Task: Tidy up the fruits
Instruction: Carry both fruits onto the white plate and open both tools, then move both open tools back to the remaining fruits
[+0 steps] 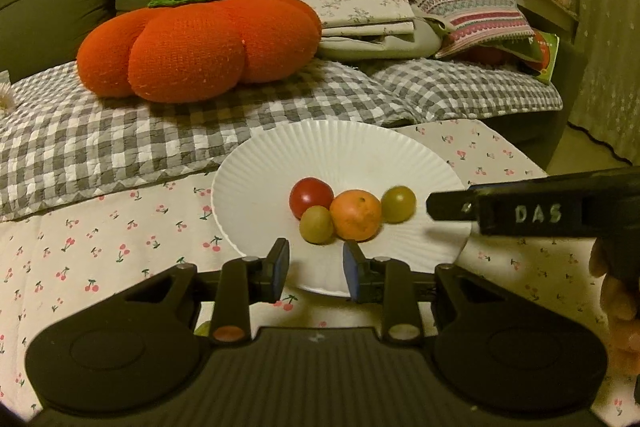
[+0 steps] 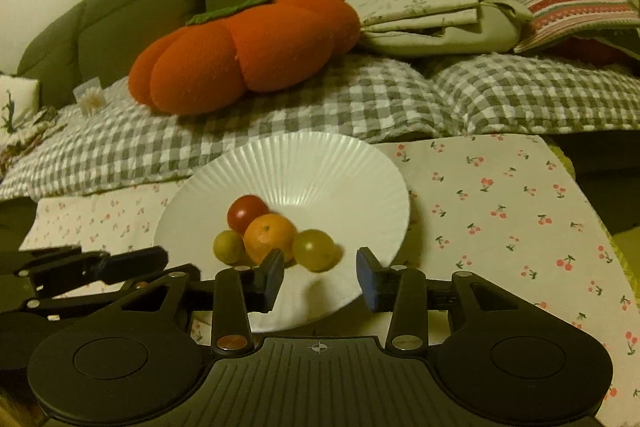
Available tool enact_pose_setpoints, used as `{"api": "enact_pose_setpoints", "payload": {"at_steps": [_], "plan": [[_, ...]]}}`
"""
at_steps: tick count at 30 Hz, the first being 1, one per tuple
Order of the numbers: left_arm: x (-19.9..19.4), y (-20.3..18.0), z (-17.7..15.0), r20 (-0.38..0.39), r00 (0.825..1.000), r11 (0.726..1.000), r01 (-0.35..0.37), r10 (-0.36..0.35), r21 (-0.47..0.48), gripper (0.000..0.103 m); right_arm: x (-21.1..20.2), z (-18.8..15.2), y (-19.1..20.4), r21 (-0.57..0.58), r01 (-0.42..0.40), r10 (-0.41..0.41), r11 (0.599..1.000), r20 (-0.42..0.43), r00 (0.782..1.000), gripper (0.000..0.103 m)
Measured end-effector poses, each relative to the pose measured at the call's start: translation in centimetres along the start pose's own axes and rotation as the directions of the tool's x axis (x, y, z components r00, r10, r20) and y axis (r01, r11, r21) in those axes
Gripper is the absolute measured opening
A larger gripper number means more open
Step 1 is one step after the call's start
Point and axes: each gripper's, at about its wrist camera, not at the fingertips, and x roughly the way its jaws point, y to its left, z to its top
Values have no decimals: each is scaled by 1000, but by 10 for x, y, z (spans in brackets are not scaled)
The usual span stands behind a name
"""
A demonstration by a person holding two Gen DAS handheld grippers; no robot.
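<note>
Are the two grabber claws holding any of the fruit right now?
No. The left gripper and right gripper are both empty, and all four fruits sit on the white plate.

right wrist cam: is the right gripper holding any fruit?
No. The right gripper is open with nothing between its pads; the green grape lies on the white plate beyond it.

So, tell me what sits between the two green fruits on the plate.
The orange fruit sits between the two green fruits on the white plate, touching the left one at least. The left wrist view shows it most clearly.
</note>
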Motion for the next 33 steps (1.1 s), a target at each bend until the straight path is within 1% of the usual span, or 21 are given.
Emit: {"api": "enact_pose_setpoints", "payload": {"at_steps": [6, 7, 8, 9, 11, 15, 17, 20, 22, 25, 29, 31, 33], "plan": [[-11, 11, 1, -11, 1000, 999, -8, 7, -51, 30, -13, 10, -11, 73, -9, 8, 997, 16, 1000, 40], [-13, 13, 1, -11, 1000, 998, -9, 9, -60, 31, -15, 12, -14, 89, -12, 11, 996, 19, 1000, 42], [-16, 15, 1, -11, 1000, 997, -11, 10, -70, 31, -18, 14, -17, 107, -15, 13, 994, 22, 1000, 45], [-18, 17, 1, -12, 1000, 997, -13, 12, -79, 32, -20, 15, -21, 127, -17, 13, 992, 25, 1000, 46], [-24, 21, 0, -15, 1000, 995, -17, 16, -95, 33, -23, 17, -26, 160, -24, 21, 987, 19, 1000, 46], [-34, 29, -4, -33, 999, 992, -32, 28, -122, 36, -26, 17, -28, 189, -35, 36, 981, -3, 999, 47], [-39, 34, -6, -46, 998, 989, -44, 38, -141, 37, -29, 17, -26, 197, -41, 45, 979, -14, 999, 50], [-47, 41, -10, -71, 996, 985, -61, 50, -164, 43, -34, 16, -22, 201, -57, 62, 978, -20, 998, 52], [-52, 45, -12, -88, 994, 982, -73, 58, -176, 49, -38, 14, -18, 196, -67, 74, 978, -27, 997, 53], [-60, 50, -15, -97, 994, 975, -75, 56, -208, 56, -45, 9, -12, 181, -82, 90, 980, -36, 995, 57], [-70, 53, -16, -103, 994, 967, -68, 44, -244, 60, -53, 3, -8, 166, -99, 107, 981, -44, 993, 60], [-75, 53, -19, -112, 992, 965, -84, 57, -250, 66, -55, -1, -7, 161, -107, 117, 981, -51, 992, 61], [-79, 54, -23, -127, 989, 963, -100, 69, -252, 68, -58, -5, -5, 153, -117, 128, 981, -61, 990, 61]]}}
